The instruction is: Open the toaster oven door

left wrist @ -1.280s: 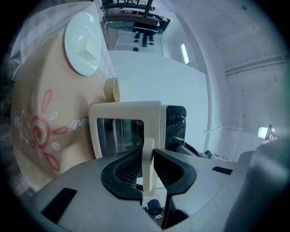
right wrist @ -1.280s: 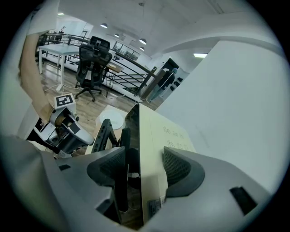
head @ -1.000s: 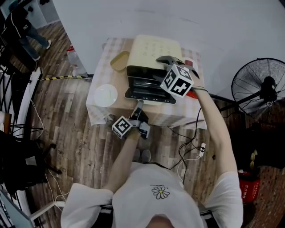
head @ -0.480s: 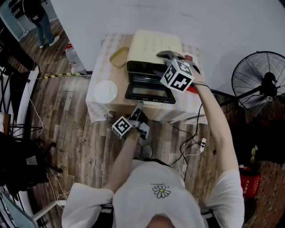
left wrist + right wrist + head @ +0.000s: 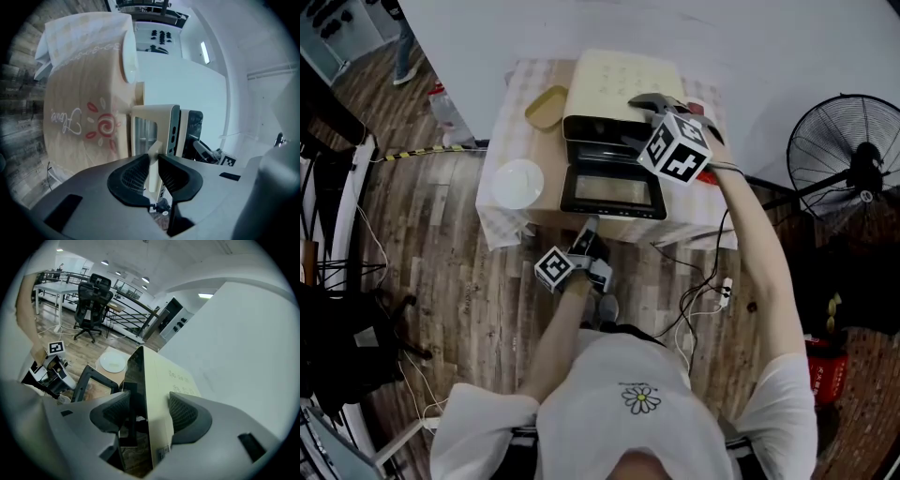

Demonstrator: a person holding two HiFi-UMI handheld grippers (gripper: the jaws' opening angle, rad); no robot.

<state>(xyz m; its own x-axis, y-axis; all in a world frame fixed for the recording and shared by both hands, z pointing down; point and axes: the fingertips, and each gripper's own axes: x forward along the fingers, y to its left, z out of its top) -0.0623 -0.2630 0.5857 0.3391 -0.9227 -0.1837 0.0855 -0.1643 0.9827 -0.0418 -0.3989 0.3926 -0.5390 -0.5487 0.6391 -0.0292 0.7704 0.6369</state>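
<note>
Toaster oven open; contents hard to tell.

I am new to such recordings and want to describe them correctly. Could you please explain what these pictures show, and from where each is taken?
No robot here: a person holds tongs in each hand. One picture looks down from a camera on the person's head; the other two come from cameras riding on the tongs. On the cloth-covered table stand a toaster oven, a white plate and a yellowish dish. The oven door lies open. The left tongs are closing on the door handle, pinched between their pads. The right tongs stand open astride the oven's upper edge, holding nothing.
</note>
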